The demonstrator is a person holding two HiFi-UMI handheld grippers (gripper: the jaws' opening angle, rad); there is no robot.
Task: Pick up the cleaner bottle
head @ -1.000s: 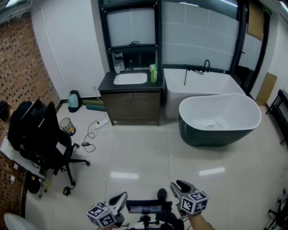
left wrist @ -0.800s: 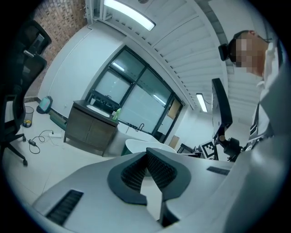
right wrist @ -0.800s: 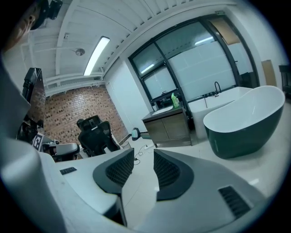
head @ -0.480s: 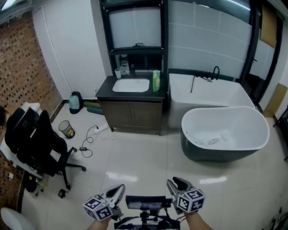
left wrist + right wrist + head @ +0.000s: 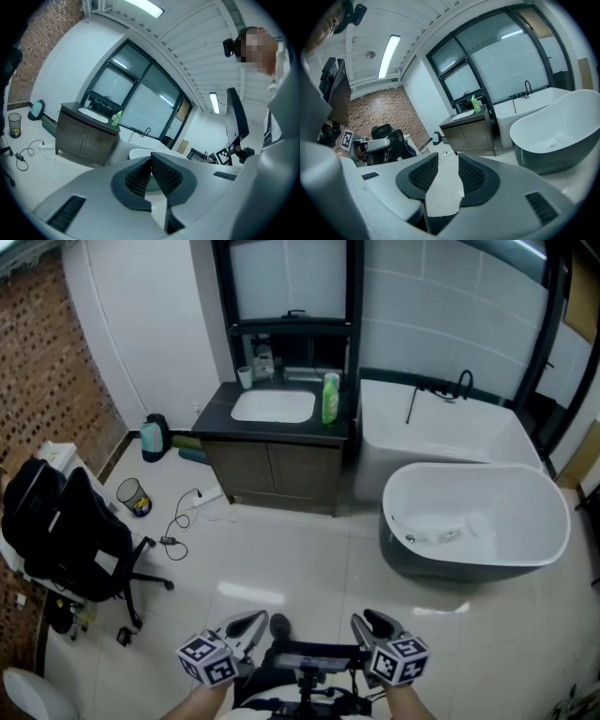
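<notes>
Green plastic cleaner bottle (image 5: 330, 397) stands on dark vanity surface (image 5: 281, 432), well apart. Left gripper (image 5: 247, 623) jaws clenched empty; right gripper (image 5: 373, 622) jaws released, judged ready for grasp.

A dark vanity cabinet (image 5: 272, 465) is standing against a white wall (image 5: 141, 324), a freestanding bathtub (image 5: 441, 559) sitting to its right, a black office chair (image 5: 80, 545) and brick wall (image 5: 42, 362) to its left.

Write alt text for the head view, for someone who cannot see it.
A green cleaner bottle stands on a dark vanity beside its white sink, across the floor from the left gripper and right gripper at the bottom edge. A bathtub sits right, an office chair left.
</notes>
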